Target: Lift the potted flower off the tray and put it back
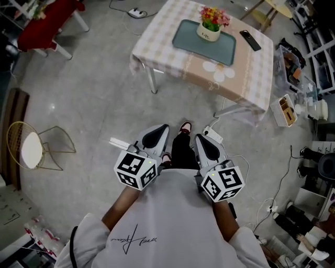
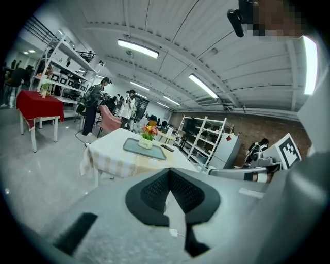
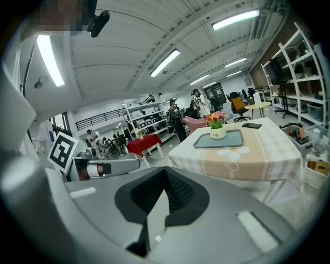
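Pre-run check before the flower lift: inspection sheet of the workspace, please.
Surface: table with checked cloth.
Job's things: potted flower upright on the tray, near its far edge.
Clutter: black remote on the cloth beside the tray.
Grippers: left gripper and right gripper shut, empty, short of the table.
Cables: power strip and cords on the floor beyond the table.
Surroundings: wire chair, red table, people standing farther off.

potted flower [image 1: 211,23] stands on tray [image 1: 191,39] on table [image 1: 251,73]; remote [image 1: 250,40] right of it.
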### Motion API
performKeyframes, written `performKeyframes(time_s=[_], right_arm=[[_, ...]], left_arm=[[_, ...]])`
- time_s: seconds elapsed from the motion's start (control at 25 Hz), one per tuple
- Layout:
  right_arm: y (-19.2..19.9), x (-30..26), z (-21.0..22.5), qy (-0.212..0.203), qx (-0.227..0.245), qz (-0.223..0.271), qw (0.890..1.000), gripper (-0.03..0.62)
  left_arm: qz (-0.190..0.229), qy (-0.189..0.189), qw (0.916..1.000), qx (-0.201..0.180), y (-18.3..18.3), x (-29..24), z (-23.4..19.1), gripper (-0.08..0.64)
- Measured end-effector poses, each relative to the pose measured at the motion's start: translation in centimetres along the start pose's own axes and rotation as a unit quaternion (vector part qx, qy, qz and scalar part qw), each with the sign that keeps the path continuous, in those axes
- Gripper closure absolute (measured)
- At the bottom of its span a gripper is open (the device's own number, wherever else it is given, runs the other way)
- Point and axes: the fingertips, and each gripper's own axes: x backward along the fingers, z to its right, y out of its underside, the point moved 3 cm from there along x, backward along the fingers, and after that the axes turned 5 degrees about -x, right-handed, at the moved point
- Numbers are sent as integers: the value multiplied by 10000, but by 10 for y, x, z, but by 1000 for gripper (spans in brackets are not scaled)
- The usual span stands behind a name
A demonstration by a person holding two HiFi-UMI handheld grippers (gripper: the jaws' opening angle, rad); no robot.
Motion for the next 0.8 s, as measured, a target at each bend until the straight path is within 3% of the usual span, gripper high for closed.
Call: performKeyframes(time_s=[0.32,0.8], right_arm=[[-37,-40,44,-55,18,-147,9999,589],[-97,-89,126,81,-169,-182,9997,589]], left_arm=[[-94,492,9987,-40,-28,-74,-10,557],[-363,619,9973,-175,-71,-178,-25,557]])
